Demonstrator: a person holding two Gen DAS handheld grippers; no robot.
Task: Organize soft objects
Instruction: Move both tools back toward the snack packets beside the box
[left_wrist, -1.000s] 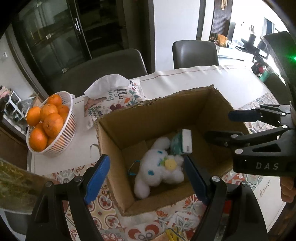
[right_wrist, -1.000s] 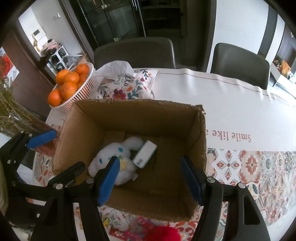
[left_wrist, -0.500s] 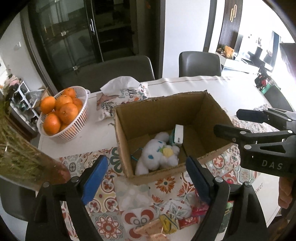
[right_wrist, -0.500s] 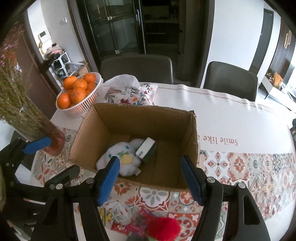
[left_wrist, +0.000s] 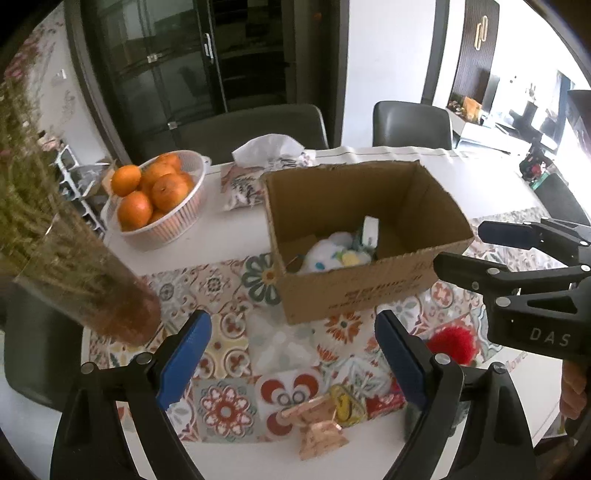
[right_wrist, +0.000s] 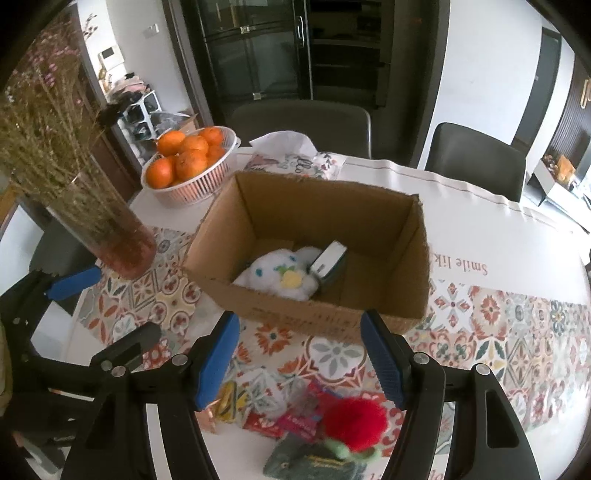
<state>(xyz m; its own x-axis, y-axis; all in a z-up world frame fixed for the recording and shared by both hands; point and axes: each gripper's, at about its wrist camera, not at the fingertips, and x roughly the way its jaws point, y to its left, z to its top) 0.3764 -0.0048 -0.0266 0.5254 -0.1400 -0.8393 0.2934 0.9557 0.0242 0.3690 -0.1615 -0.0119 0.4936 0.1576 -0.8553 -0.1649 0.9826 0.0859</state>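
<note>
1. Left wrist view: we see a white plush toy (left_wrist: 327, 254) with blue spots and a yellow patch lying low in the open cardboard box (left_wrist: 354, 295), beside a small white-and-green pack (left_wrist: 370, 230).
2. Our left gripper (left_wrist: 291, 354) has just been widening its jaws, nothing between them; they hang over patterned tablecloth (left_wrist: 225, 406) near the box's front wall. A red pompom (left_wrist: 451, 343) and snack packets (left_wrist: 332, 410) crowd the near table edge.
3. Right wrist view: the plush toy (right_wrist: 280, 275) lies against the box's (right_wrist: 332, 317) near wall.
4. Our right gripper (right_wrist: 299, 354) stands parted and empty, above a red fluffy flower (right_wrist: 354, 417) and a dark green pouch (right_wrist: 314, 461). The left gripper (right_wrist: 107, 314) shows at left, by the glass vase (right_wrist: 110, 236).
</note>
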